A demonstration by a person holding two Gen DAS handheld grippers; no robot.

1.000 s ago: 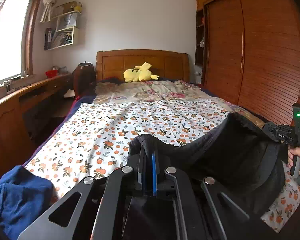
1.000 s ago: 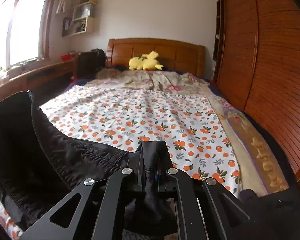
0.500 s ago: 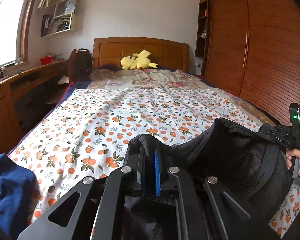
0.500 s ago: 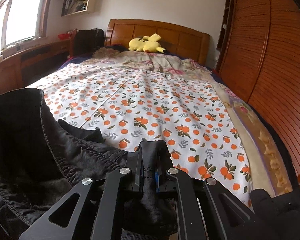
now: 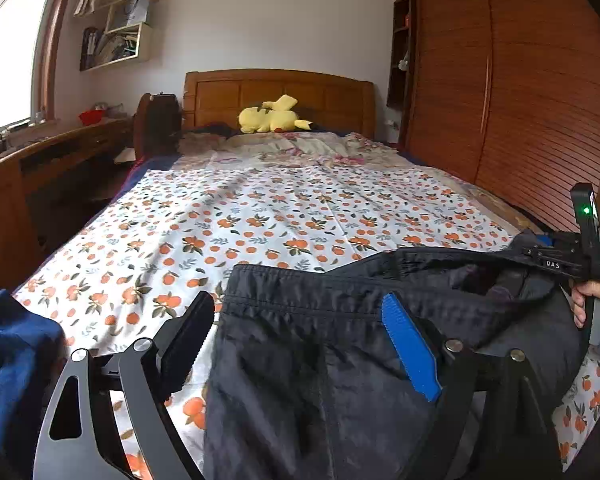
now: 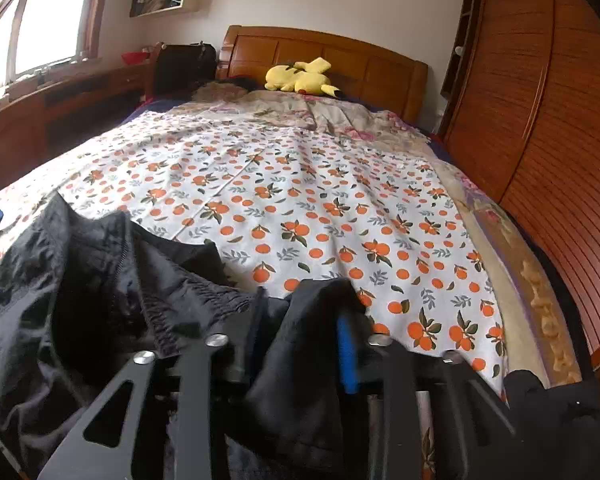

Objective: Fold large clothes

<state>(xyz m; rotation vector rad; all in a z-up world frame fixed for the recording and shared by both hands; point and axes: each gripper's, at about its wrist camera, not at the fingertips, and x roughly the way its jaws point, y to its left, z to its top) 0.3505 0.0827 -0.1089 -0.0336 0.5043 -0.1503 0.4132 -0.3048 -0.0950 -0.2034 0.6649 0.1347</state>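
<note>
A large black garment (image 5: 340, 344) lies at the near end of the bed on an orange-print sheet (image 5: 260, 224). My left gripper (image 5: 296, 332) is open, its jaws wide apart, with the garment's waistband edge lying loose between them. In the right wrist view my right gripper (image 6: 300, 340) has its jaws partly apart, with a fold of the black garment (image 6: 112, 288) still draped between them. The right gripper (image 5: 560, 260) also shows in the left wrist view, at the garment's far right corner, held by a hand.
A blue cloth (image 5: 12, 352) lies at the bed's near left corner. A yellow plush toy (image 5: 272, 120) sits by the wooden headboard (image 5: 276, 96). A wooden wardrobe (image 5: 520, 100) runs along the right, a desk (image 5: 40, 160) along the left.
Both grippers lowered toward the bed and opened. The left one let go of the black garment; the right one's jaws have parted with cloth still between them.
</note>
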